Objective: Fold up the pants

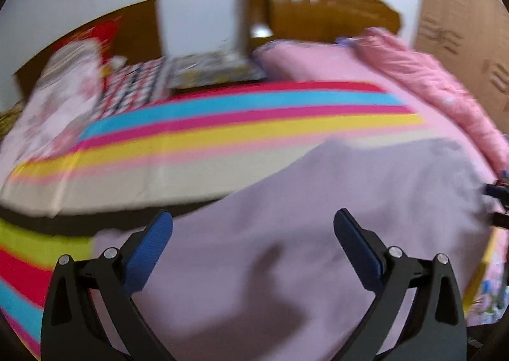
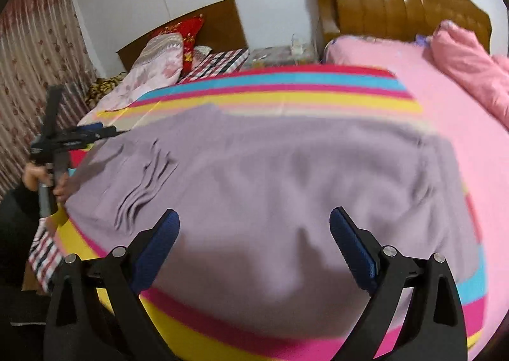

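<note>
While spread flat on the striped sheet [image 2: 286,97] just ahead of both tongs, pants [image 2: 270,170] unfolded: left gripper [image 1: 253,233] and right gripper [image 2: 254,230] agape, empty. Every fold remaining.

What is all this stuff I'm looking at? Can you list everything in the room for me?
pants: one, lilac, spread flat on the striped sheet
striped sheet: one, red, blue, yellow and pink bands, covering the near bed
pink quilt: one, bunched along the bed's right side
headboard: one, glossy brown wood, against the white wall
second bed: one, brown headboard, farther left
red pillow: one, on the second bed
curtain: one, pinkish floral, far left
left gripper: one, black with blue pads, open over the pants
right gripper: one, same make, open over the pants
</note>
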A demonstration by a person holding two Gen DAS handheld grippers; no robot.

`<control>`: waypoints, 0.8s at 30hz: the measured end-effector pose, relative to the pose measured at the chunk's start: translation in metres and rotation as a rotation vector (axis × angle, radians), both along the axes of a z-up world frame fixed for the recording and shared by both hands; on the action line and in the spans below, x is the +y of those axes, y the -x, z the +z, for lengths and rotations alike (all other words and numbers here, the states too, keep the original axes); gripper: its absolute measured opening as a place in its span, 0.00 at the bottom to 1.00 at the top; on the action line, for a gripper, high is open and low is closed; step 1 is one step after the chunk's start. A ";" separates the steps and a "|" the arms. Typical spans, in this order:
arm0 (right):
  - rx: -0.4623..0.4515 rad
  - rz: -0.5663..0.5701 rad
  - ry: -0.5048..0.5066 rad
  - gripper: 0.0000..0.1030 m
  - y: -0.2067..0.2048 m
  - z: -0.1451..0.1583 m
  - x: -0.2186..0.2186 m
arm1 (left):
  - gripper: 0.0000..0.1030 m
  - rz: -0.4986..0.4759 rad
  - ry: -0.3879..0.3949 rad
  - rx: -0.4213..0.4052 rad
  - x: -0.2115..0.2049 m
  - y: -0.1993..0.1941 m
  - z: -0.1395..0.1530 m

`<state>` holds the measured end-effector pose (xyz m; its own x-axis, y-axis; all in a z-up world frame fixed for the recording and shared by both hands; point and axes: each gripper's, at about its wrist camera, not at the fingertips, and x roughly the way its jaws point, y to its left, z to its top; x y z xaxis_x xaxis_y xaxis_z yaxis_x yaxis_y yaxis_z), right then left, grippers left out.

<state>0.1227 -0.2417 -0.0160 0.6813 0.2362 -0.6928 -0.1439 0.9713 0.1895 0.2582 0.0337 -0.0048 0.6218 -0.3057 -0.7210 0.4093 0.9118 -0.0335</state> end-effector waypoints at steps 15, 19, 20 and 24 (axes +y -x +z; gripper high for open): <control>0.216 0.005 0.087 0.90 -0.119 -0.045 -0.040 | 0.98 -0.254 -0.105 0.171 -0.167 -0.080 -0.059; 0.124 -0.034 0.084 0.92 -0.114 -0.026 -0.036 | 0.98 -0.203 -0.080 0.192 -0.161 -0.084 -0.062; 0.082 -0.049 0.093 0.95 -0.118 -0.022 -0.036 | 0.98 -0.201 -0.072 0.197 -0.162 -0.084 -0.062; 0.198 -0.139 0.139 0.96 -0.151 -0.050 -0.051 | 0.98 -0.195 -0.066 0.197 -0.159 -0.087 -0.061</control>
<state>0.2742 -0.2926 -0.0663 0.5488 0.0432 -0.8348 0.0186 0.9978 0.0639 0.3449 -0.1256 -0.0661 0.4012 -0.3545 -0.8446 0.5690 0.8191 -0.0735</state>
